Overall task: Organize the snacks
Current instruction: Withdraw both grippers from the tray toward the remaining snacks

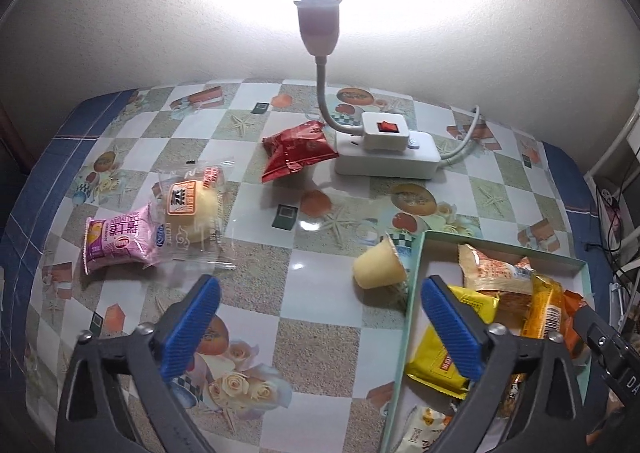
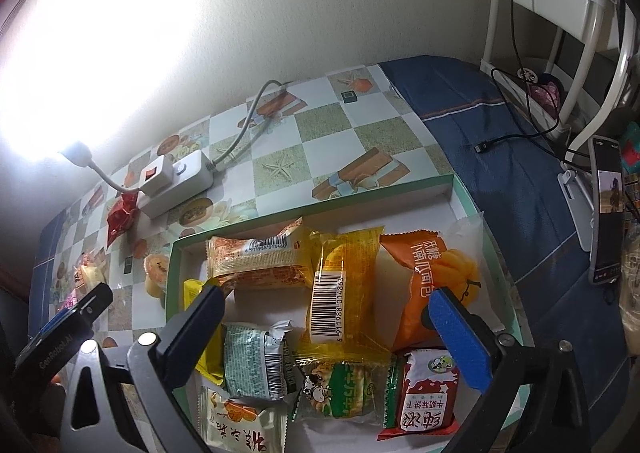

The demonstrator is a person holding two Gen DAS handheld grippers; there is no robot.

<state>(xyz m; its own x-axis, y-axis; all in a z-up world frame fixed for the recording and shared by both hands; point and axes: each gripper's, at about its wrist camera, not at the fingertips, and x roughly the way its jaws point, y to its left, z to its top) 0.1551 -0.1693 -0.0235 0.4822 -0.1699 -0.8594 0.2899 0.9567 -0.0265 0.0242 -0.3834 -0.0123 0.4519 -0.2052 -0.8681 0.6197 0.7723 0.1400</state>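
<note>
- Both sets of jaws stand wide with nothing between them: the left gripper (image 1: 320,327) hangs over bare counter (image 1: 320,341), the right gripper (image 2: 334,333) over the box (image 2: 488,249).
- The box already holds a heap of packets, among them an orange bread bag (image 2: 432,273) and a yellow bar (image 2: 340,285).
- 4 snacks lie loose on the counter (by my count): a pink packet (image 1: 120,241), a clear-wrapped bun (image 1: 194,209), a red packet (image 1: 298,149) beside the power strip (image 1: 390,157), and a jelly cup (image 1: 380,267) just outside the box wall.
- This looks like a pause between drops; next, I'd guess, the left jaws close on the nearby cup.
</note>
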